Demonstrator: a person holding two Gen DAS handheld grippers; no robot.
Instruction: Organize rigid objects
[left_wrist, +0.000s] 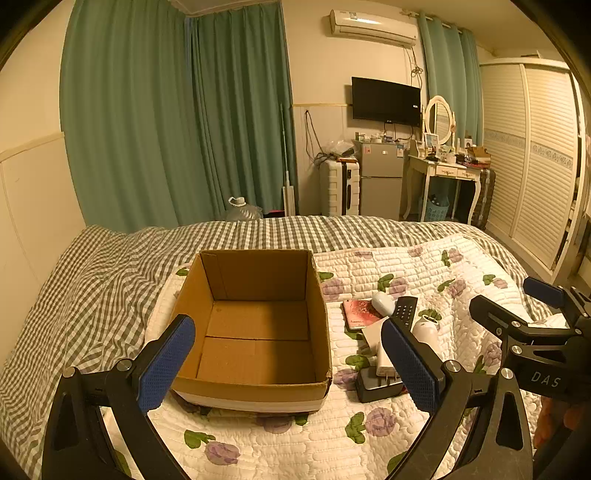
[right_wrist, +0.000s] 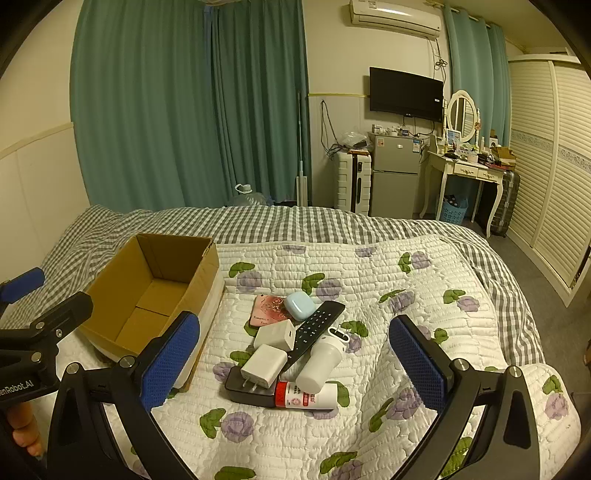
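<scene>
An empty cardboard box (left_wrist: 258, 317) sits open on the quilt; it also shows in the right wrist view (right_wrist: 155, 291). Beside it lies a pile: a pink phone (right_wrist: 266, 309), a pale blue earbud case (right_wrist: 299, 305), a black remote (right_wrist: 317, 328), two white chargers (right_wrist: 265, 364), a black adapter (right_wrist: 245, 387), a white bottle (right_wrist: 321, 363) and a red-and-white tube (right_wrist: 308, 397). My left gripper (left_wrist: 291, 363) is open and empty in front of the box. My right gripper (right_wrist: 295, 363) is open and empty just above the pile.
The floral quilt (right_wrist: 369, 280) lies on a checked bedspread (right_wrist: 332, 221). Beyond the bed stand green curtains (right_wrist: 184, 103), a white suitcase (right_wrist: 352, 181), a small fridge (right_wrist: 395, 173), a dressing table (right_wrist: 465, 166) and a wardrobe (right_wrist: 554, 166).
</scene>
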